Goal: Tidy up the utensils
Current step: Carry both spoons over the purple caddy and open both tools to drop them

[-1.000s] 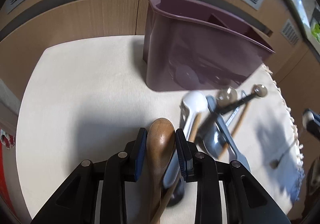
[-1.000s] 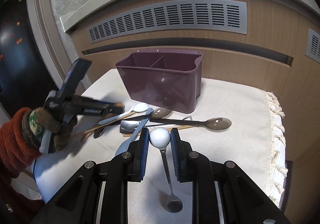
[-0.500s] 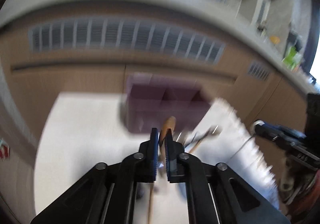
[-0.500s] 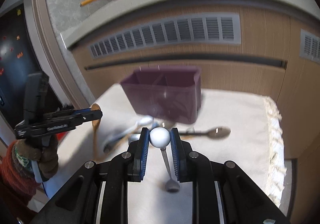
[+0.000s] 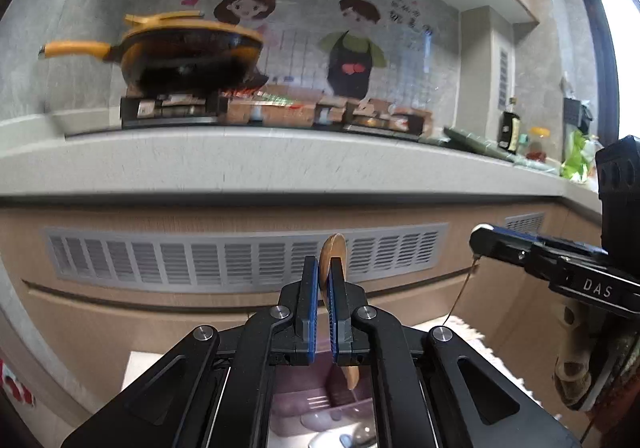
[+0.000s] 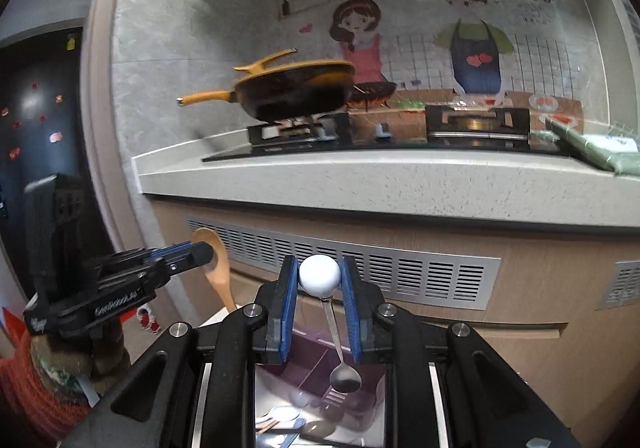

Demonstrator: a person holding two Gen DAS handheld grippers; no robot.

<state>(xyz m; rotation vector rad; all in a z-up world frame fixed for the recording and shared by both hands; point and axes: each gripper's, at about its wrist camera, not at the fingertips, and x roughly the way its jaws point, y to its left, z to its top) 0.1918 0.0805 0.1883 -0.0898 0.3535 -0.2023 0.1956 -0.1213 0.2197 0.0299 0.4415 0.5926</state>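
My left gripper [image 5: 323,276] is shut on a wooden spoon [image 5: 334,248], bowl end up, handle hanging down over the purple utensil caddy [image 5: 316,404] seen below between the arms. My right gripper [image 6: 319,280] is shut on the white ball end of a thin metal spoon [image 6: 320,274], whose bowl [image 6: 345,378] hangs down above the purple caddy [image 6: 316,360]. The left gripper with the wooden spoon [image 6: 218,264] shows at the left of the right wrist view. The right gripper [image 5: 484,240] shows at the right of the left wrist view.
A grey counter [image 5: 280,164] with a gas stove and a yellow-handled pan [image 5: 188,52] runs across ahead, above a vented wooden panel [image 5: 240,260]. Several loose utensils [image 6: 288,420] lie on the white cloth by the caddy.
Both grippers have lifted their spoons off the table and tilted up, now level with the counter front and above the caddy. The left one closed on the wooden spoon.
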